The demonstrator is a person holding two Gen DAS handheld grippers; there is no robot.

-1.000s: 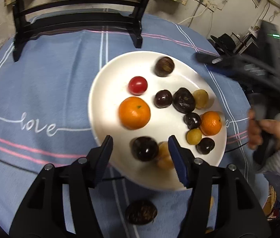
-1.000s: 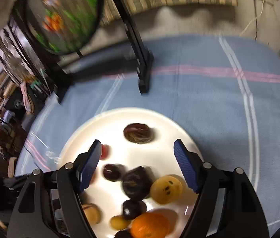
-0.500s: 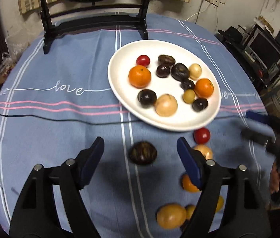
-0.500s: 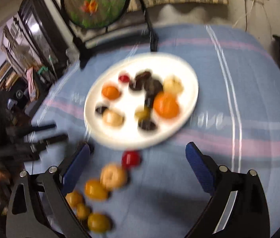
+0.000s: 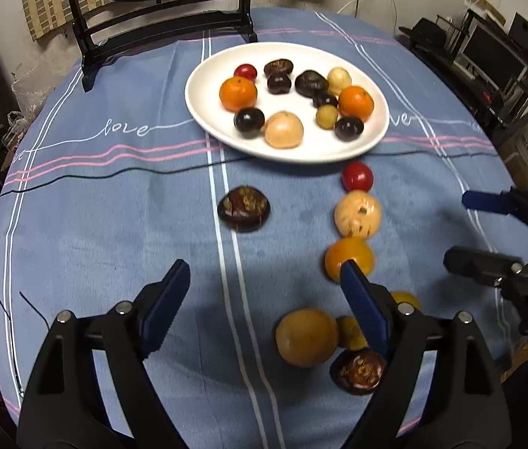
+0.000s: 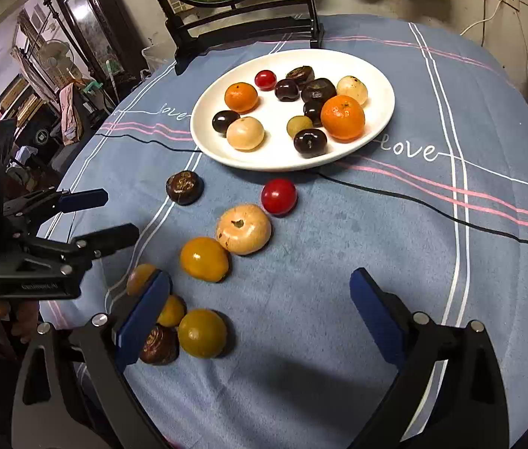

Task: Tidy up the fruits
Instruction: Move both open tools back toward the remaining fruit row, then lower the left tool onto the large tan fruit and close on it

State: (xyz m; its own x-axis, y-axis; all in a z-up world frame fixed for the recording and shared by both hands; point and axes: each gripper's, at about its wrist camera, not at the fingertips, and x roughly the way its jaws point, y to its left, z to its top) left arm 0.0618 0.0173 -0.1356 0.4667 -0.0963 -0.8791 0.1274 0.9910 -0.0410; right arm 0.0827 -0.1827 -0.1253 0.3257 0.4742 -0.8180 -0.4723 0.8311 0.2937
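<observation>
Both grippers hang above the near side of the table with nothing in them. The left gripper (image 5: 264,292) has just been spreading its jaws, which stand wide over bare blue tablecloth (image 5: 114,224); the right gripper (image 6: 260,292) is spread wider, its jaws likewise empty over cloth. Just by the right gripper's left finger lies a cluster of loose fruit: a yellow-green round fruit (image 6: 202,333), a dark brown one (image 6: 159,344) touching it, and two small orange ones partly hidden behind the finger. Farther out a line runs toward the plate: an orange-yellow fruit (image 6: 205,259), a pale peach fruit (image 6: 243,229) touching it, then a red cherry tomato (image 6: 279,196). A dark chestnut-like fruit (image 6: 184,187) sits apart to their left. Beyond, the white plate (image 6: 380,112) holds two oranges, dark plums and pale fruits, near a black stand (image 6: 249,26).
</observation>
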